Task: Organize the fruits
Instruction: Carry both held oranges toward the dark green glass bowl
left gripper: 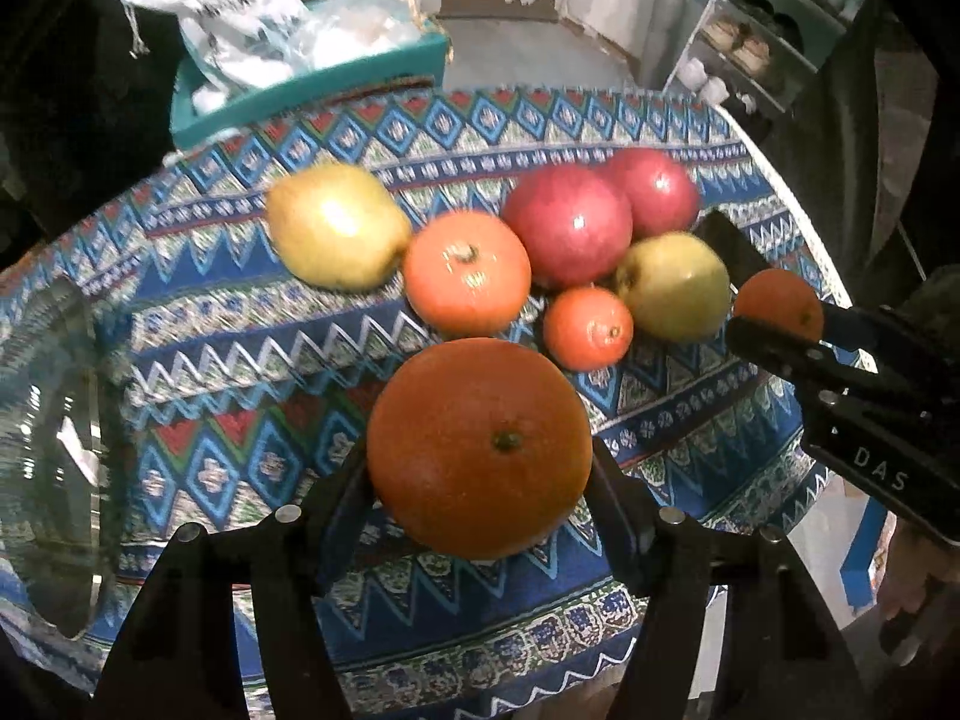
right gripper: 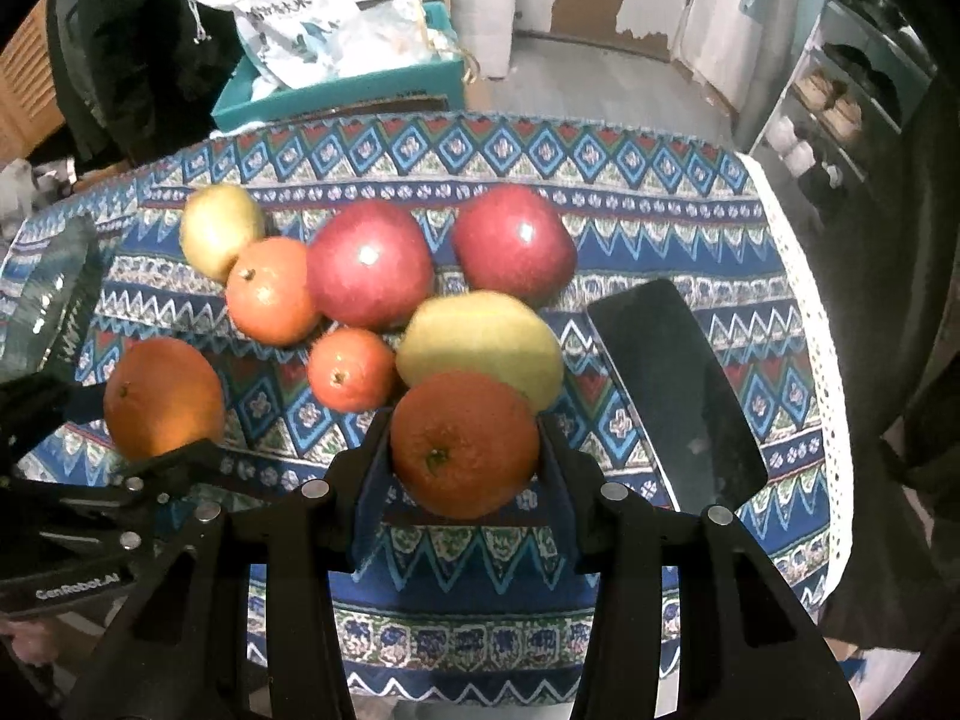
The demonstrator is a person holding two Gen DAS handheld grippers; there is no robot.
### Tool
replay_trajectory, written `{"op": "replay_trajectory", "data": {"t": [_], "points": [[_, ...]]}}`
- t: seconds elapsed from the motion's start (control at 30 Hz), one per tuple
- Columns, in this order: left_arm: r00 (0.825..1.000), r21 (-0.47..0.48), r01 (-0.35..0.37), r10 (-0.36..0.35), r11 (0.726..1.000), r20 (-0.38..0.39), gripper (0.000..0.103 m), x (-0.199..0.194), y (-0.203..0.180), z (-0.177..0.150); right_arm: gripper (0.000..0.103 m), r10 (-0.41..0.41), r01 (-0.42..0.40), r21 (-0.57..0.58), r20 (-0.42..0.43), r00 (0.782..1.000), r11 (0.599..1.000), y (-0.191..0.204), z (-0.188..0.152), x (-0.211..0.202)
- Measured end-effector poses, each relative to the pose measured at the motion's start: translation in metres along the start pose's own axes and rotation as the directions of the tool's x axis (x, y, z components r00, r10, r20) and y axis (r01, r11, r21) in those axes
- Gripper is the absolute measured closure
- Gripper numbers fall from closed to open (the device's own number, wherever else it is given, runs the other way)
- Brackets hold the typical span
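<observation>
2 close downward views, shared fruit pile

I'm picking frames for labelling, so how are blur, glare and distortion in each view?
Left wrist view: strong fisheye bending of the patterned tablecloth, motion blur towards the glass bowl, white glare spots on the red apples; the held orange is fairly sharp. Right wrist view: same curvature, glare on the apples, a dark glossy phone, soft edges on the yellow fruit.

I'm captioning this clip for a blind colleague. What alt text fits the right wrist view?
The right gripper holds an orange in its jaws above a patterned tablecloth. Behind lie two red apples, two yellow-green fruits and two smaller oranges; at left the left gripper holds a larger orange.
</observation>
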State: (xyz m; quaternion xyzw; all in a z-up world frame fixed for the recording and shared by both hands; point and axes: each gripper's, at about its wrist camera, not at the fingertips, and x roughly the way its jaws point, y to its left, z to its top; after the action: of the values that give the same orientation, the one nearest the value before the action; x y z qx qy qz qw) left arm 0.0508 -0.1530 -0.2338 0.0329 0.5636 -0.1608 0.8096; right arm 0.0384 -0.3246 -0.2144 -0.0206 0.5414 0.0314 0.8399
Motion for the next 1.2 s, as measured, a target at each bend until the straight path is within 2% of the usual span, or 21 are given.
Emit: {"op": "replay_trajectory", "data": {"t": [0.5, 1.2], "points": [[0.989, -0.017, -0.030, 0.033, 0.999, 0.144, 0.035, -0.061, 0.014, 0.007, 0.058, 0.037, -0.031, -0.045, 0.144, 0.989, 0.998, 0.027, 0.025, -0.051], [0.948, -0.070, -0.059, 0.078, 0.996, 0.310, 0.035, -0.139, 0.051, 0.010, 0.058, 0.129, -0.096, -0.121, 0.302, 0.944, 0.988, 0.078, 0.054, -0.117]]}}
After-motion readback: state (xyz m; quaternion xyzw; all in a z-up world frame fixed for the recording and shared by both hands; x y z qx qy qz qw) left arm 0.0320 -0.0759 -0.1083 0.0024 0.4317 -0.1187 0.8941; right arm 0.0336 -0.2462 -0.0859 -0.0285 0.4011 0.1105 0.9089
